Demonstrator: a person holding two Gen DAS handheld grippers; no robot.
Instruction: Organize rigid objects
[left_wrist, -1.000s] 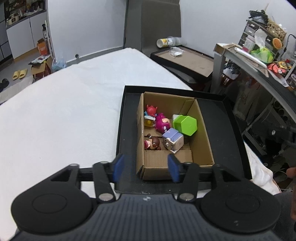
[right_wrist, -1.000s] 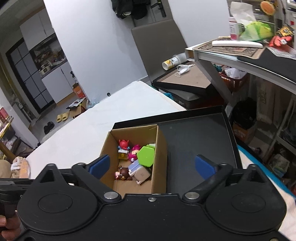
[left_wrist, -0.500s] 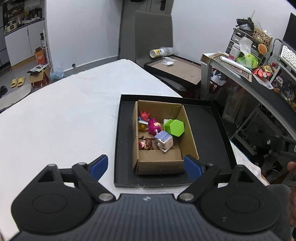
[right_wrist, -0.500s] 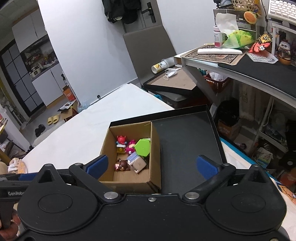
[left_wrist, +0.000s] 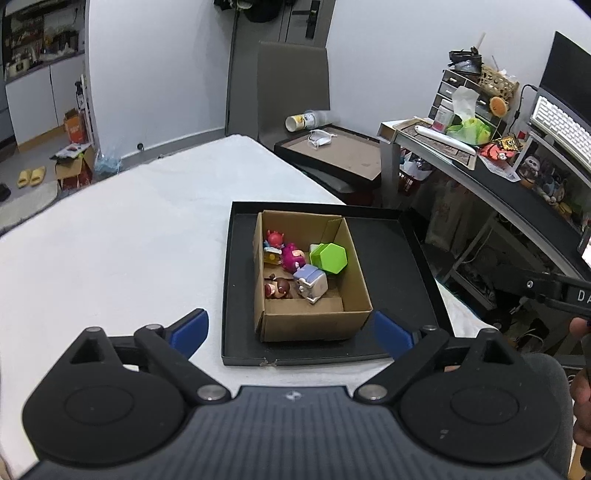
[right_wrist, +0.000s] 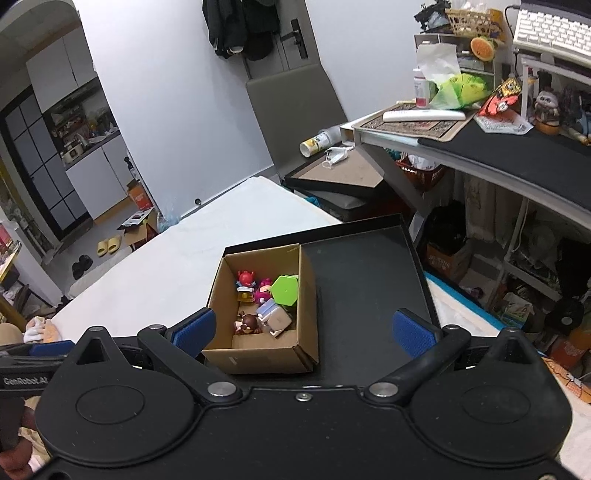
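— Left wrist view: where's the box (left_wrist: 314, 317)?
— Ahead of the left tongs (left_wrist: 291, 330), in a black tray (left_wrist: 236, 295); toys (left_wrist: 295, 266) inside. Those jaws just spread wide, empty.
— Right tongs (right_wrist: 303, 330)?
— Wide, empty, box ahead-left
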